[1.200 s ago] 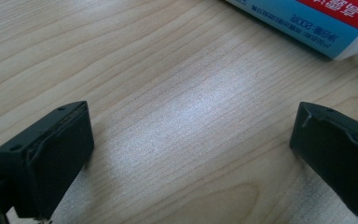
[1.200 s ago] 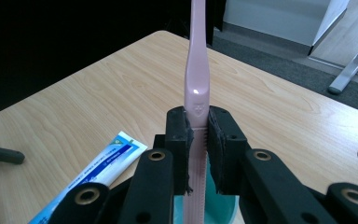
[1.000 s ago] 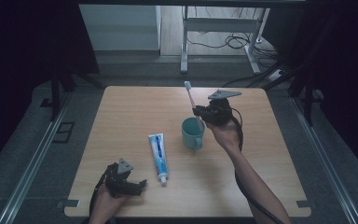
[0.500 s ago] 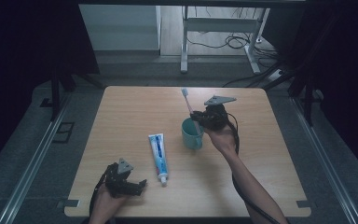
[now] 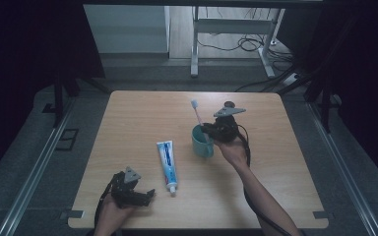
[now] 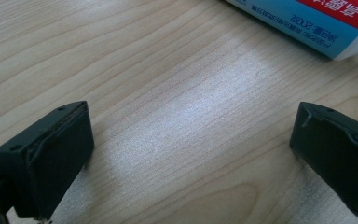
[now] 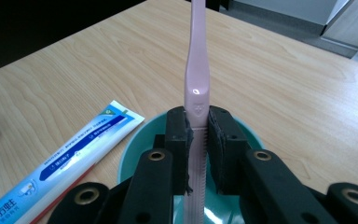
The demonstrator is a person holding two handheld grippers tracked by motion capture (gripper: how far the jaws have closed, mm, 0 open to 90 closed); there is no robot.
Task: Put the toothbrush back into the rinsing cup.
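Wooden table (image 5: 285, 196) carries everything, with the blue-and-white toothpaste tube (image 5: 167, 164) lying flat near its middle and the teal cup (image 5: 201, 142) standing just to the right of it. Over the cup's mouth the right gripper (image 7: 196, 154) is clamped on the pink toothbrush (image 7: 196, 70), whose handle runs down inside the rim while the bristled head points up. Near the table's front edge the left gripper (image 6: 191, 154) rests low over bare wood, jaws wide apart and holding nothing.
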